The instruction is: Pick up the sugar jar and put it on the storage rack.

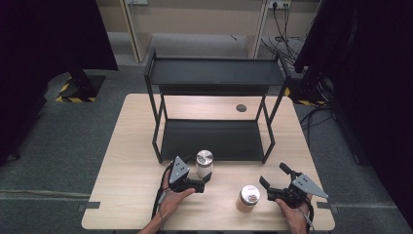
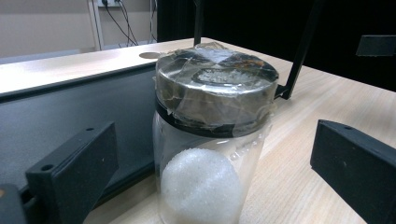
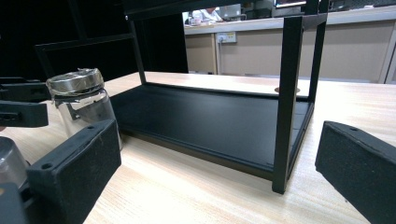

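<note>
High view, and the count is easy: two jars, two grippers, one black shelf rack (image 1: pixel 214 73) standing on a pale wooden desk (image 1: pixel 131 146). The rack has two levels, a top shelf and a bottom one that sits low on the desk. One round cable hole (image 1: pixel 241 107) shows in the desk behind the rack.

The first jar (image 1: pixel 204 163), clear glass with a silver lid, stands upright just in front of the bottom shelf's front edge. The left gripper (image 1: pixel 204 181) sits right at it, fingers apart, one either side of the jar's base. In the left gripper view that same jar (image 2: pixel 210 140) stands between the two black fingers (image 2: pixel 74 172), with a clear gap on each side, so nothing is clamped. Tape is stretched over its lid, and one white foam-like ball (image 2: pixel 201 186) sits inside.

The second jar (image 1: pixel 247 197) stands upright nearer the desk's front edge, to the right of the first and well apart from it. The right gripper (image 1: pixel 272 181) lies just beside it on the right, fingers spread wide and holding nothing. From the right gripper view, its two fingers (image 3: pixel 74 172) frame the rack's bottom shelf (image 3: pixel 210 126), with the first jar (image 3: pixel 81 105) off to the left beside the other gripper's black fingers (image 3: pixel 21 112).

Both of the person's hands come in from the bottom edge, one per gripper.
</note>
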Demonstrator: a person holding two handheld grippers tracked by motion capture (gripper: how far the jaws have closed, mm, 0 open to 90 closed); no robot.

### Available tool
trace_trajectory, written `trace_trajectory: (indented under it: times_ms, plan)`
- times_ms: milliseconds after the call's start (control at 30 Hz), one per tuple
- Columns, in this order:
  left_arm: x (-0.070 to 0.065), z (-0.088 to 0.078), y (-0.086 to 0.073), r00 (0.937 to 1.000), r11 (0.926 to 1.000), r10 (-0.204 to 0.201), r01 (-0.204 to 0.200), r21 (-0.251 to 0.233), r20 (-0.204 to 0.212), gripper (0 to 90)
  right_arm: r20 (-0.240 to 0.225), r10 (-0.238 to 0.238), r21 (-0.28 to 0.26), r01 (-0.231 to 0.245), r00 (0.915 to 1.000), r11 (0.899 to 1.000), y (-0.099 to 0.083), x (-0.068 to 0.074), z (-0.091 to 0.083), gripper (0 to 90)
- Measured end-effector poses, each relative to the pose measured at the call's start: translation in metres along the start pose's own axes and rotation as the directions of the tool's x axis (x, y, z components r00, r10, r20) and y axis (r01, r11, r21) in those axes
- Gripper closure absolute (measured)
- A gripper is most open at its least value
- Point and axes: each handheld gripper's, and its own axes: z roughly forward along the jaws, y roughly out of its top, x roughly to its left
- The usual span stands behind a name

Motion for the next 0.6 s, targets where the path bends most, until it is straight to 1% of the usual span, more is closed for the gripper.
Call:
trace_trajectory:
  times_ms: [167, 233, 600]
  plan:
    - [0.000, 0.005, 0.001, 1.0000, 1.0000, 0.001, -0.001, -0.002, -0.003, 1.7, -0.001, 0.000, 0.000, 0.000, 1.0000, 1.000, 0.000, 0.000, 0.000, 0.4]
    - [0.000, 0.008, 0.001, 1.0000, 1.0000, -0.005, 0.005, -0.001, -0.004, 2.6, -0.003, 0.000, 0.001, 0.000, 1.0000, 1.000, 0.000, 0.000, 0.000, 0.4]
    - [-0.002, 0.019, 0.003, 0.9999, 0.9999, -0.007, 0.007, 0.013, -0.010, 10.3, -0.007, 0.005, -0.002, -0.005, 1.0000, 1.000, 0.000, -0.001, 0.000, 0.4]
